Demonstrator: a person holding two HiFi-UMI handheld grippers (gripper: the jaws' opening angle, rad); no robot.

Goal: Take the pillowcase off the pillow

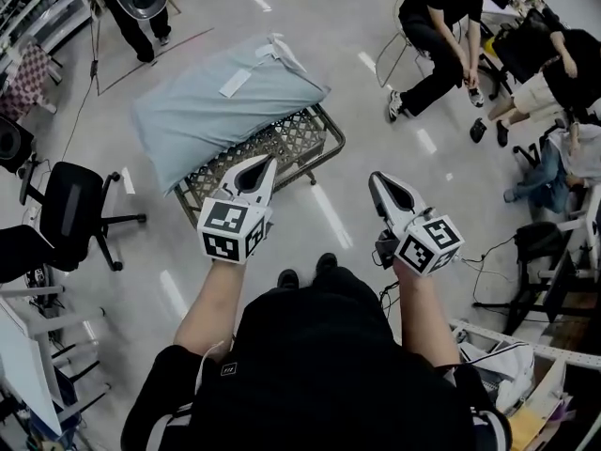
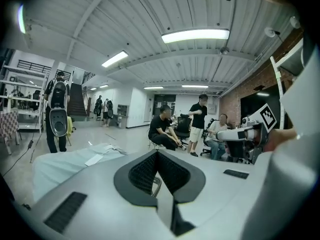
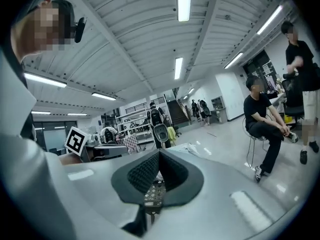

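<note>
One big shiny floor (image 1: 357, 83) spreads out under everything. On it stands a wire basket (image 1: 305, 144), and a fat pillow (image 1: 221, 106) lies across the top of it. The pillow hangs over the far and left sides of the basket. A pale blue pillowcase (image 1: 183, 130) covers the whole pillow.

A black chair on wheels (image 1: 70, 214) stands off to the left, well apart from the basket. A person in black (image 1: 437, 26) sits on a chair far off to the right.

The person with the camera holds both tools up, on the near side of the basket. The left gripper (image 1: 271, 162) points at the basket and pillow. Its jaws are pressed together with nothing between them. The right gripper (image 1: 375, 178) is beside it, a bit to the right. Its jaws are pressed together too, and they hold nothing.

A small white tag (image 1: 235, 83) lies on top of the pillowcase.
</note>
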